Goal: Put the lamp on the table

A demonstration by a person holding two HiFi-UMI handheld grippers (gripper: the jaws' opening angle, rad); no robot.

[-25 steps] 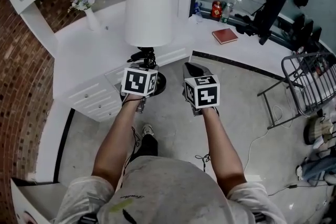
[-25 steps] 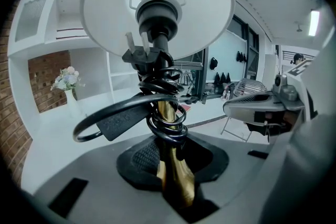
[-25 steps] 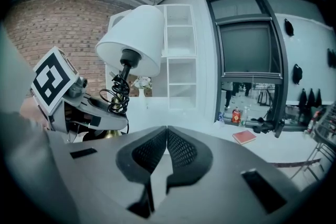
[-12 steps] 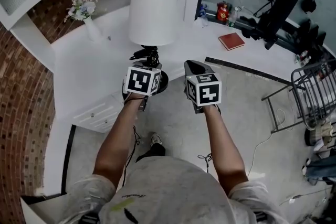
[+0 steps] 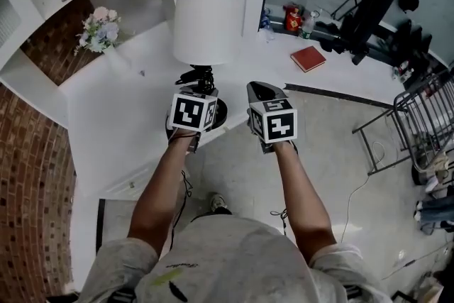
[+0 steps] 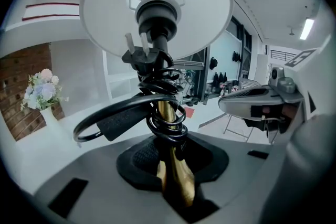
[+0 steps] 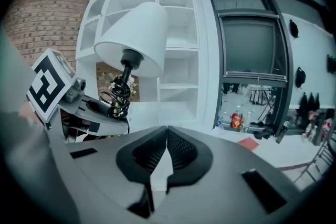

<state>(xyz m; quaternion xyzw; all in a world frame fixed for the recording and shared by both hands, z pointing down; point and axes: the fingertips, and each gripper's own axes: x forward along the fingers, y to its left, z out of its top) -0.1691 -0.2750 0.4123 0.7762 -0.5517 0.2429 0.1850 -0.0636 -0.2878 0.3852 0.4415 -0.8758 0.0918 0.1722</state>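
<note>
Your left gripper [image 6: 172,162] has its fingers [image 6: 140,157] clamped on the brass stem [image 6: 167,113] of the lamp [image 5: 204,19], held upright at the white surface's [image 5: 128,103] near edge. Just beside it, your right gripper [image 7: 165,152] has its fingers [image 7: 144,152] pressed together, empty.

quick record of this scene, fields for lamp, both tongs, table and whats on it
lamp: upright, white shade, black cord coiled round its brass stem
left tongs: shut on the lamp's stem
right tongs: shut, empty, beside the lamp
table: white, ahead of and below the lamp
on table: flowers at left, red book at right
</note>
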